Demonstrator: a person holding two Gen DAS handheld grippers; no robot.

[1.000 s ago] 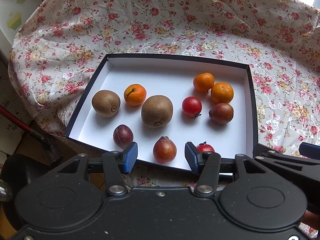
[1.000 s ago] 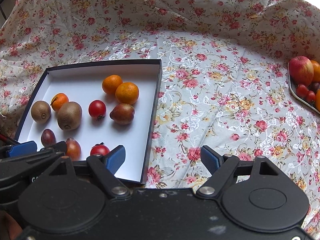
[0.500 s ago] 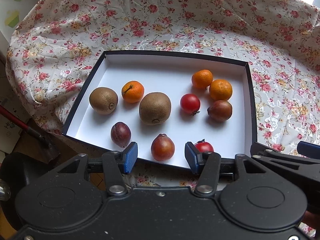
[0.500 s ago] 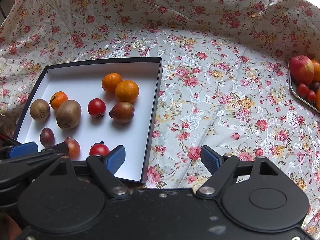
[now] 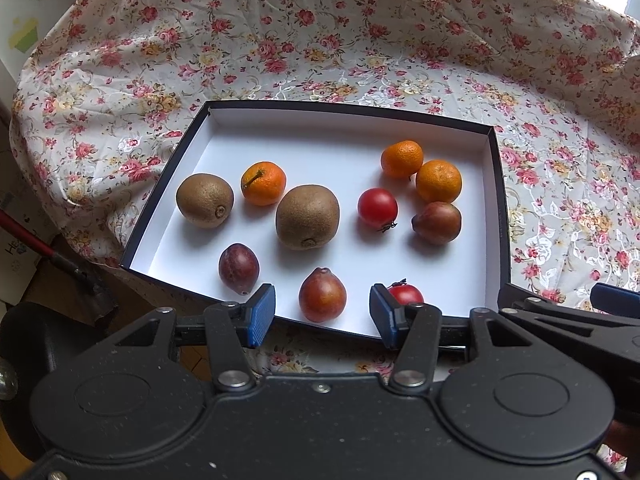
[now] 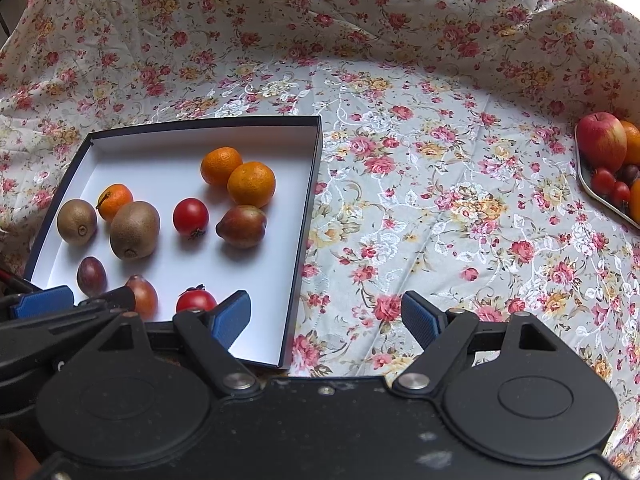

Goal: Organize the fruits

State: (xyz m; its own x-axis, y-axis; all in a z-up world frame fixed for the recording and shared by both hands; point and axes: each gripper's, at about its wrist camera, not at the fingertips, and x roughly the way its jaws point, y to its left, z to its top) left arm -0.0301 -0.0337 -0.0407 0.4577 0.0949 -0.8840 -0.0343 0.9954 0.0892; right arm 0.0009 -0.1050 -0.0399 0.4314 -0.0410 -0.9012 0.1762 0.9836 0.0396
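A shallow black box with a white floor (image 5: pixel 328 152) (image 6: pixel 160 148) holds several fruits: two kiwis (image 5: pixel 307 217), mandarins (image 5: pixel 438 181), cherry tomatoes (image 5: pixel 377 208), dark plums (image 5: pixel 239 268) and reddish pear-shaped fruits (image 5: pixel 322 295). My left gripper (image 5: pixel 322 316) is open at the box's near edge, and the reddish fruit shows between its fingers without touching them. My right gripper (image 6: pixel 326 318) is open and empty above the box's near right corner and the cloth. A tray (image 6: pixel 592 192) at the far right carries an apple (image 6: pixel 601 141), tomatoes and oranges.
A floral cloth (image 6: pixel 440 200) covers the table and rises in folds at the back. The table's left edge drops away beside the box, with a red-handled tool (image 5: pixel 36 246) below. The left gripper's fingertip (image 6: pixel 42 306) shows low on the left in the right wrist view.
Both views have shifted slightly, so the box sits a little lower in the left wrist view. Both grippers stay open and no fruit has moved.
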